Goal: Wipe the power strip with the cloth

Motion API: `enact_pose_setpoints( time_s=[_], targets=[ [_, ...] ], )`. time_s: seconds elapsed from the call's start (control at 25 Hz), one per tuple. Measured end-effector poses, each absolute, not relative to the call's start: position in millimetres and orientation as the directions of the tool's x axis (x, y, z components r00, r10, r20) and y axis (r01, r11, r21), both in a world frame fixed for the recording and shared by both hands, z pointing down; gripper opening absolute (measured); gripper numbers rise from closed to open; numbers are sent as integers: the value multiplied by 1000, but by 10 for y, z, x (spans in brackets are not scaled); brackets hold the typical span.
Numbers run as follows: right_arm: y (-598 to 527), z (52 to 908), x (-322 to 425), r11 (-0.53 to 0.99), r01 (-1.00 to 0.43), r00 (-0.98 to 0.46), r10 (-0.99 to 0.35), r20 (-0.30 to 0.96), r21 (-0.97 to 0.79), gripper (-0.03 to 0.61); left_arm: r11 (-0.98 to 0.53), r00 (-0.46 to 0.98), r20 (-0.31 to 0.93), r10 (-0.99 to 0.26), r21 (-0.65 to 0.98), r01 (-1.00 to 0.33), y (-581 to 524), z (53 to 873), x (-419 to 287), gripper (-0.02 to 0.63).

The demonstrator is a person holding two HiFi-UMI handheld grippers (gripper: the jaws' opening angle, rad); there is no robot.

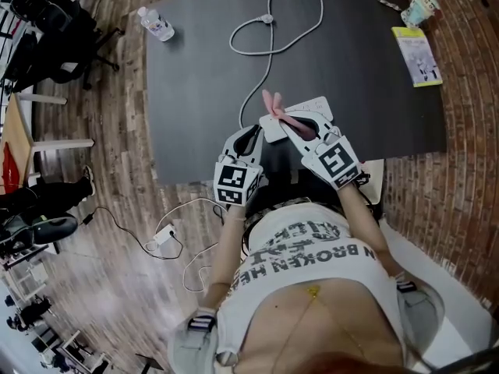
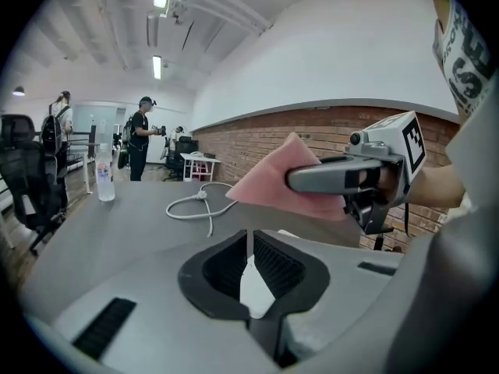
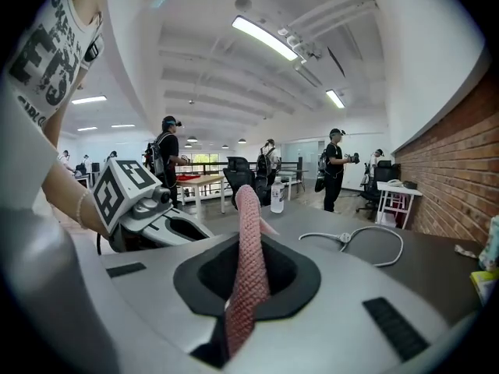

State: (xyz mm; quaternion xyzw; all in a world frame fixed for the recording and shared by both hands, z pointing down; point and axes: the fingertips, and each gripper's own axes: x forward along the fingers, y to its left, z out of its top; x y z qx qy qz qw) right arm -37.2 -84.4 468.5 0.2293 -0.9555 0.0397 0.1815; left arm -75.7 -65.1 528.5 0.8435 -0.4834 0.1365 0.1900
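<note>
Now both grippers are at the near edge of the dark table (image 1: 195, 92), just in front of the person's body. They stand close beside each other, and their tips point to the same spot.

The right gripper (image 1: 290, 123) has its jaws clamped on the pink cloth (image 1: 274, 104). The cloth stands up between the jaws as a narrow band, and a loose corner hangs out past the tips.

The left gripper (image 1: 257, 133) has its jaws closed on a thin white edge. In the head view this edge seems to be the near end of the power strip (image 1: 316, 104). The strip lies at the near edge of the table, partly under the right gripper and the cloth.

The white cable (image 1: 269, 61) runs from the strip toward the far side and makes a loop in the middle of the table, well apart from the grippers.

A water bottle (image 1: 156, 23) stands at the far left corner, near the edge. A yellow-green booklet (image 1: 417, 55) lies along the right edge. The dark surface to the left and right of the cable is bare up to the edges.

On the left, beyond the table, an office chair (image 1: 54, 37) stands on the floor.
</note>
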Motion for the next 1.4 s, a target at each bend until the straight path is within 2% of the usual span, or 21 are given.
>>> enact_pose_setpoints(
  time_s=[0.12, 0.24, 0.32, 0.56, 0.8, 1.0, 1.4],
  targets=[
    [-844, 4746, -340, 889, -457, -822, -423, 381, 1, 17, -486, 518, 462, -719, 198, -851, -618, 5513, -702, 16],
    [-854, 4809, -298, 888, -459, -816, -421, 396, -3, 17, -515, 532, 529, -662, 194, -835, -588, 5760, -631, 96],
    [-863, 4849, -285, 888, -460, -813, -418, 405, -7, 17, -525, 544, 562, -624, 214, -824, -574, 5913, -597, 117],
    [-892, 4983, -272, 896, -445, -802, -398, 446, 0, 17, -581, 529, 696, -486, 195, -790, -502, 6381, -513, 235],
    [-961, 5090, -242, 899, -437, -783, -391, 483, 20, 17, -656, 451, 801, -392, 101, -748, -494, 6746, -472, 258],
    [-1002, 5212, -274, 923, -384, -780, -346, 522, 38, 17, -679, 447, 819, -359, 99, -727, -505, 6805, -446, 259],
    [-845, 5805, -642, 994, -86, -721, -112, 684, 72, 17, -683, 428, 842, -328, 101, -723, -519, 6848, -430, 259]
  ],
)
